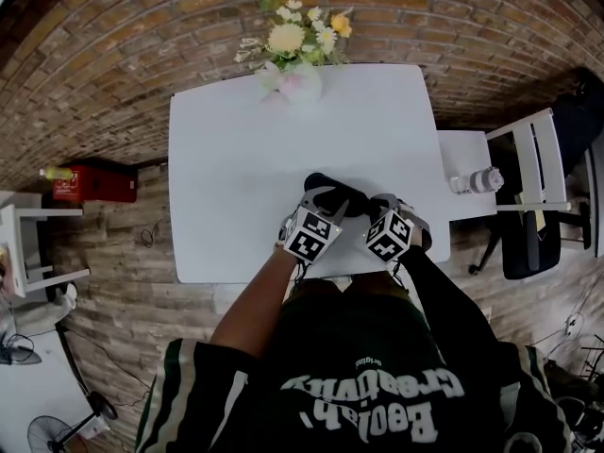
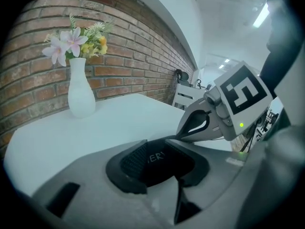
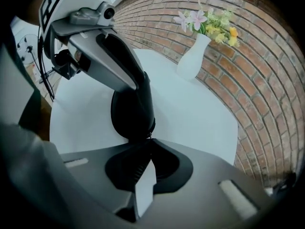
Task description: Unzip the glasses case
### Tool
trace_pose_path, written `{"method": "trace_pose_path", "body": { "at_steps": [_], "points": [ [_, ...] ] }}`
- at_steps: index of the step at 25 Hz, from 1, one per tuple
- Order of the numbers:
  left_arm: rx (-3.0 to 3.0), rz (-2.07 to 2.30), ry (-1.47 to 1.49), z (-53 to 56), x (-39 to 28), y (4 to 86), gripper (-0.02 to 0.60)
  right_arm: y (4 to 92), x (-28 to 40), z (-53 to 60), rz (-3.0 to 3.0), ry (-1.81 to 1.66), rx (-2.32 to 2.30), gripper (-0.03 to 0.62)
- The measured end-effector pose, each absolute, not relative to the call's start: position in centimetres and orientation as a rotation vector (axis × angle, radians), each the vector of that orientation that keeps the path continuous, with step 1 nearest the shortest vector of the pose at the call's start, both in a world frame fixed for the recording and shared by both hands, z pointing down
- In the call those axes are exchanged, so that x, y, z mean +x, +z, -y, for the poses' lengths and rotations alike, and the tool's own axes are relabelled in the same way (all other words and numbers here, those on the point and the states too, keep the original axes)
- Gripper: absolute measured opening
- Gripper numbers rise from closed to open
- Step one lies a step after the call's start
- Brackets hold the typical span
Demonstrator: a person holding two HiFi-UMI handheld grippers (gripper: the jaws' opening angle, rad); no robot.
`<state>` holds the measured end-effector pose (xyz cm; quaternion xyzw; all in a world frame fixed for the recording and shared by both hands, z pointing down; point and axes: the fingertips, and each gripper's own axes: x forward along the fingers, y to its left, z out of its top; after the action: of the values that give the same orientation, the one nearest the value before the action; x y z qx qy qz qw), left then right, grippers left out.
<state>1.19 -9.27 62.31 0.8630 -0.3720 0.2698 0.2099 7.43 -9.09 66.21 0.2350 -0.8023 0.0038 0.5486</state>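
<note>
The glasses case is black, smooth and long, with round ends. In the head view it sits low in the middle of the white tabletop, near the edge closest to the person. It lies between the two sets of tongs.

The left tongs are clenched on the case. One ridged black pad presses on each side of it. Some pale letters show on the case between the pads, but only part of the word can be read.

The right tongs are squeezed tight together, with their tips right at the near end of the case. A tiny dark bit hangs from the case there. It is too small to tell if the tips are pinching it. No open gap shows along the case.

A white vase with flowers stands at the far edge of the tabletop, well apart from the case.
</note>
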Motion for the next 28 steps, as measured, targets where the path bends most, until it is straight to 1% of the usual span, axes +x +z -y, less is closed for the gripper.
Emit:
{"method": "trace_pose_path", "body": {
  "at_steps": [4,10,13,17,20,21,25,26,28],
  "points": [
    [2.4,1.036,0.746,9.3,1.2,62.3,0.106,66.1,7.4,9.2,1.901,-0.195,0.356,0.014],
    [2.392,1.029,0.75,9.2,1.2,62.4,0.106,66.1,6.4,10.8,1.87,-0.307,0.242,0.017],
    [2.388,1.035,0.748,9.3,1.2,62.4,0.106,66.1,5.9,11.5,1.847,-0.336,0.218,0.031],
    [2.394,1.06,0.739,9.4,1.2,62.3,0.106,66.3,6.2,11.0,1.877,-0.297,0.234,0.02],
    [2.399,1.074,0.716,9.5,1.2,62.0,0.106,65.4,6.5,10.4,1.965,-0.139,0.33,0.026],
    [2.402,1.068,0.713,9.4,1.0,61.9,0.107,65.0,6.7,10.1,2.002,-0.061,0.365,0.053],
    [2.434,1.137,0.661,9.5,-1.0,59.4,0.12,63.2,6.6,8.1,2.16,0.192,0.416,0.248],
    [2.428,1.162,0.647,9.5,-1.7,59.0,0.12,62.7,6.2,7.6,2.198,0.222,0.408,0.279],
    [2.408,1.192,0.633,9.0,-2.8,58.7,0.117,61.8,5.0,6.4,2.252,0.252,0.389,0.3]
  ]
}}
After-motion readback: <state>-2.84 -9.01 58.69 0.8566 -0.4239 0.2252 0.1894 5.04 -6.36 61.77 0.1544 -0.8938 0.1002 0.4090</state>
